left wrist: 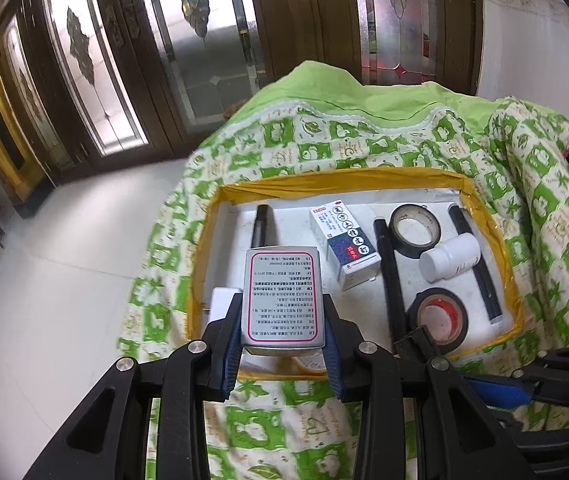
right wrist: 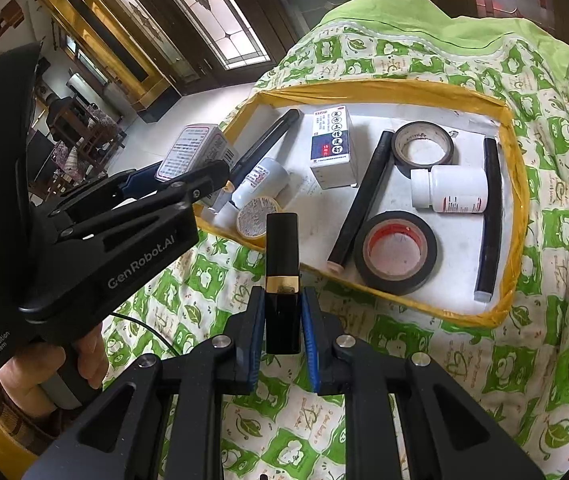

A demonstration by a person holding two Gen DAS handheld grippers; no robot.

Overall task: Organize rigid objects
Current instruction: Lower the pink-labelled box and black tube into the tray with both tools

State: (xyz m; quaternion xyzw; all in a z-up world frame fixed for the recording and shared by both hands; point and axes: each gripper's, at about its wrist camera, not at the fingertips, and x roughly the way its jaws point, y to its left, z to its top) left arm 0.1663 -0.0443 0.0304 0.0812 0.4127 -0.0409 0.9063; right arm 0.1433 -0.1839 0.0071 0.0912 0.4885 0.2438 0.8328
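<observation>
Silver printed cardboard box [left wrist: 282, 300] sits clamped between the left gripper [left wrist: 282, 332] fingers, above the yellow-taped white tray [right wrist: 516, 184]. Right gripper [right wrist: 282, 320] squeezes a black gold-banded lipstick tube [right wrist: 282, 276] upright, short of the tray, which holds two black tape rolls [right wrist: 396, 252], a white pill bottle [right wrist: 450, 190] and black sticks [right wrist: 360, 200].

Silver box [left wrist: 282, 300] was clamped label-up over the tray's [left wrist: 364, 174] left end; black gold-banded lipstick [right wrist: 282, 280] was clamped upright off the tray's near rim.

Glossy black plastic lipstick tube [right wrist: 282, 280] w/ gold metal band; matt cloth quilt [right wrist: 484, 360].
</observation>
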